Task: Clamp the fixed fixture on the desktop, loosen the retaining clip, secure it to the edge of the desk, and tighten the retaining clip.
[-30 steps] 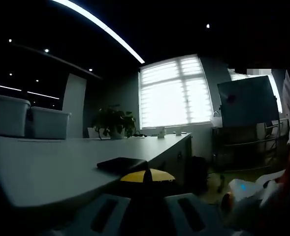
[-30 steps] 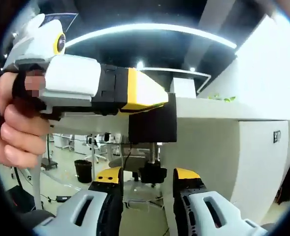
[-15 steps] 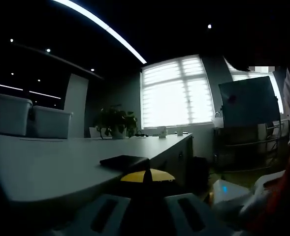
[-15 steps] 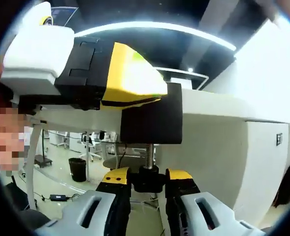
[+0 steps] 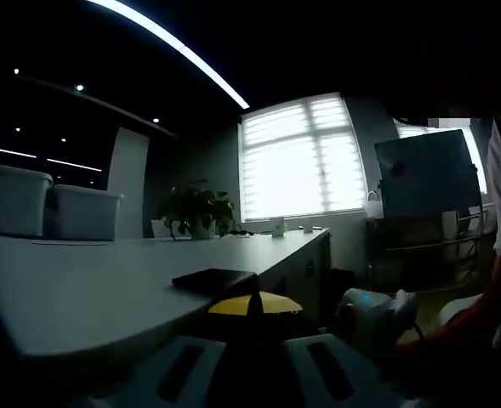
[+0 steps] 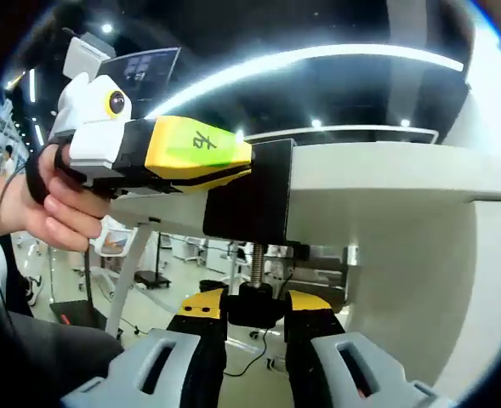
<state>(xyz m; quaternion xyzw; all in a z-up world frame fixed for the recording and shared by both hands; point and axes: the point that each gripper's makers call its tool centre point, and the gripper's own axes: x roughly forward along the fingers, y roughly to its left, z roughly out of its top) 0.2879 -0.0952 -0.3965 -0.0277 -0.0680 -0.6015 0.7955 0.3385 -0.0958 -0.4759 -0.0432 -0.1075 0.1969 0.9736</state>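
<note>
While I am looking along the left gripper [image 5: 252,299], its yellow-tipped jaws are pressed onto the black clamp [image 5: 213,281] that is sitting on the edge of the white desk [image 5: 88,280]. Far to the left on that desk, two pale bins [image 5: 50,204] are standing side by side; I cannot tell what is in them, since their insides are hidden from this angle. Further along, a potted plant [image 5: 198,210] is standing in front of the bright window [image 5: 301,159]. To the right, a dark board [image 5: 425,174] is standing on a rack, and the right gripper [image 5: 371,308] is coming in low beside the desk end, with a person's sleeve [image 5: 497,195] at the edge.

In the right gripper view, a hand [image 6: 59,208] at the left is holding the left gripper [image 6: 161,153], whose yellow jaws are pinching the top of the black clamp [image 6: 254,204] seated over the desk [image 6: 386,170] edge. Below the clamp, a threaded screw [image 6: 257,263] is hanging down to a black knob [image 6: 256,308]. My right gripper [image 6: 256,308] is closing its two yellow-tipped jaws against that knob from either side, just under the desk edge.
</note>
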